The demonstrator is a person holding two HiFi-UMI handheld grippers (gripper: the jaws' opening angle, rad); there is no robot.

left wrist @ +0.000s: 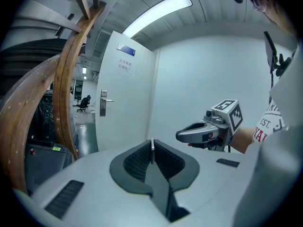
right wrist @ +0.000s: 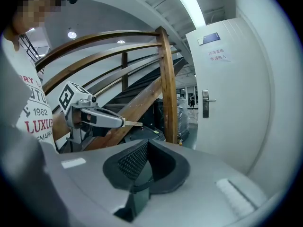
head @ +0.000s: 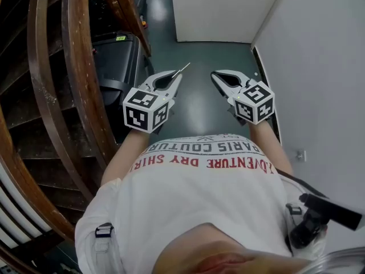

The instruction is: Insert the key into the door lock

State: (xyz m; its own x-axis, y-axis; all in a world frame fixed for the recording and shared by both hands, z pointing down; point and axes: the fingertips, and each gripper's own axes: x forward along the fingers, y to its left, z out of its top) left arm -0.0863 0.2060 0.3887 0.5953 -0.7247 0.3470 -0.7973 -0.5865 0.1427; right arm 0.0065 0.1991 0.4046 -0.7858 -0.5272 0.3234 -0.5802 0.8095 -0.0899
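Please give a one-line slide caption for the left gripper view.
Left tongs shut on a key, facing the white door and its lock; right tongs alongside.

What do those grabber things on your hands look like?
Both the left gripper and right gripper are smooth grey shells with black ribbed fingers. Each carries a white cube printed with black square markers. The person wears a white T-shirt with red lettering.

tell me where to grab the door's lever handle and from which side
Probably the level bar of the lever handle, out near its free end, away from the upright plate. Come at it head-on from the front of the door, jaws one above and one below, since the bar runs level.
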